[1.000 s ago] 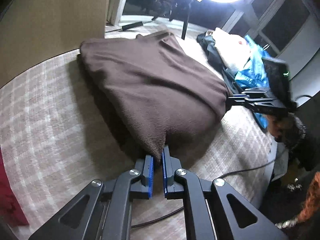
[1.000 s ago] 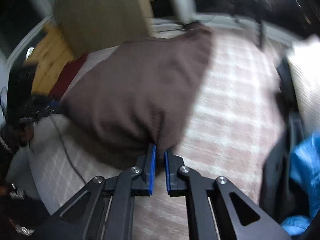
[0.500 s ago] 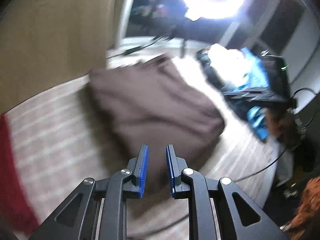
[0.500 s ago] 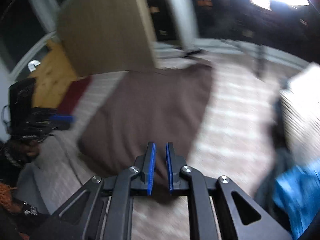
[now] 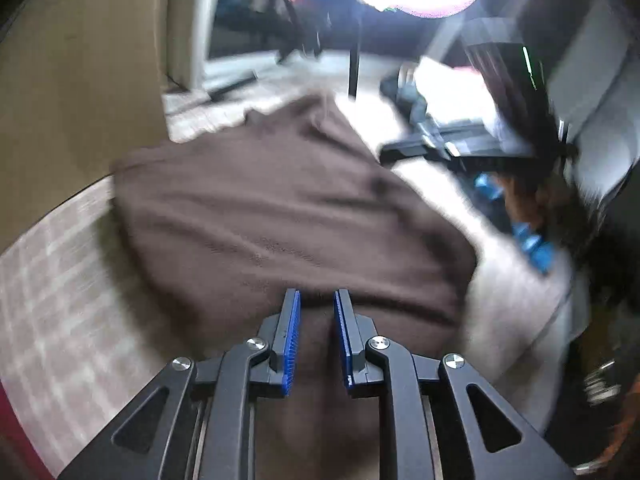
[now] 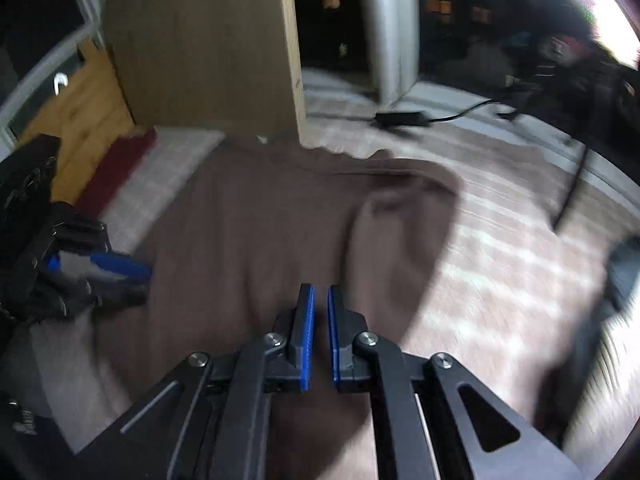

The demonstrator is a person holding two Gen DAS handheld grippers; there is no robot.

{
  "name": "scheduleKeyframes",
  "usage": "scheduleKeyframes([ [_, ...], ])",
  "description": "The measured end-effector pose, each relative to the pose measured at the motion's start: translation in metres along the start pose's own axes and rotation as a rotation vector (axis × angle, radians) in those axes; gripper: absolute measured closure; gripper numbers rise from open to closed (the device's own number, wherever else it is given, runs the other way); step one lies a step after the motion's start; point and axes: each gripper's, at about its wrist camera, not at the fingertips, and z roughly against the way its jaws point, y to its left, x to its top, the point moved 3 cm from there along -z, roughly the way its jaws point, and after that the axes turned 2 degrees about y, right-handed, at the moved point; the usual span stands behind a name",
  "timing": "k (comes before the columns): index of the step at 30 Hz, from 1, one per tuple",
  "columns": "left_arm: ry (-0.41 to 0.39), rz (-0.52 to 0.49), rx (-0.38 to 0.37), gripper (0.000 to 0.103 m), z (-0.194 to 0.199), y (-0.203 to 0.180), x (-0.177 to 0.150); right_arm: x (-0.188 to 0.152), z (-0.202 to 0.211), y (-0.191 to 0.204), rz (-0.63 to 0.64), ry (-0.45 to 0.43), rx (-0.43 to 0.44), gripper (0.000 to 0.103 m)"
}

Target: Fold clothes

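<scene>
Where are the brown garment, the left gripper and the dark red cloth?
brown garment (image 5: 280,216): left wrist view, middle of its top layer.
left gripper (image 5: 316,300): left wrist view, midway between its fingertips.
dark red cloth (image 6: 120,168): right wrist view, middle of the strip.

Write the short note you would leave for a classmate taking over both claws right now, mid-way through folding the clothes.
Left claw: open, holding nothing, above the near edge of the brown garment.
Right claw: narrow gap between its pads, nothing between them, over the same garment.
Brown garment: lying folded over on the plaid cover, free of both claws.
Unfolded pile, with white and blue pieces: on the far right of the cover.
Done: one fold of the brown garment laid down.
Left: probably another fold or smoothing, then the pile.
</scene>
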Motion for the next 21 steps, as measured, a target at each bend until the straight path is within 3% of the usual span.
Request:
scheduleKeyframes([
  [2, -0.015, 0.032, 0.024, 0.101, -0.004, 0.021, 0.007, 0.010, -0.017, -0.040, -0.082, 0.001, -0.058, 0.103],
  [4, -0.039, 0.136, 0.077, 0.101, 0.008, 0.046, 0.011, 0.016, -0.011, -0.068, -0.156, -0.019, -0.139, 0.103],
  [6, -0.064, 0.146, 0.150, 0.098, 0.029, 0.052, 0.008, 0.018, 0.014, -0.083, -0.218, -0.059, -0.236, 0.091],
  [8, -0.072, 0.131, 0.152, 0.079, 0.051, 0.044, -0.008, -0.002, 0.048, -0.078, -0.242, -0.103, -0.130, 0.085],
  [11, -0.044, 0.179, 0.079, 0.067, 0.067, 0.021, -0.043, -0.054, 0.078, -0.063, -0.290, -0.094, -0.009, 0.084],
  [15, 0.031, 0.285, 0.003, 0.064, 0.059, -0.007, -0.087, -0.129, 0.081, -0.031, -0.347, 0.010, 0.104, 0.084],
  [18, 0.028, 0.285, -0.008, 0.064, 0.056, -0.010, -0.088, -0.152, 0.076, -0.012, -0.354, 0.023, 0.123, 0.084],
  [21, 0.020, 0.279, -0.018, 0.075, 0.054, -0.011, -0.087, -0.151, 0.068, -0.010, -0.381, 0.017, 0.147, 0.084],
])
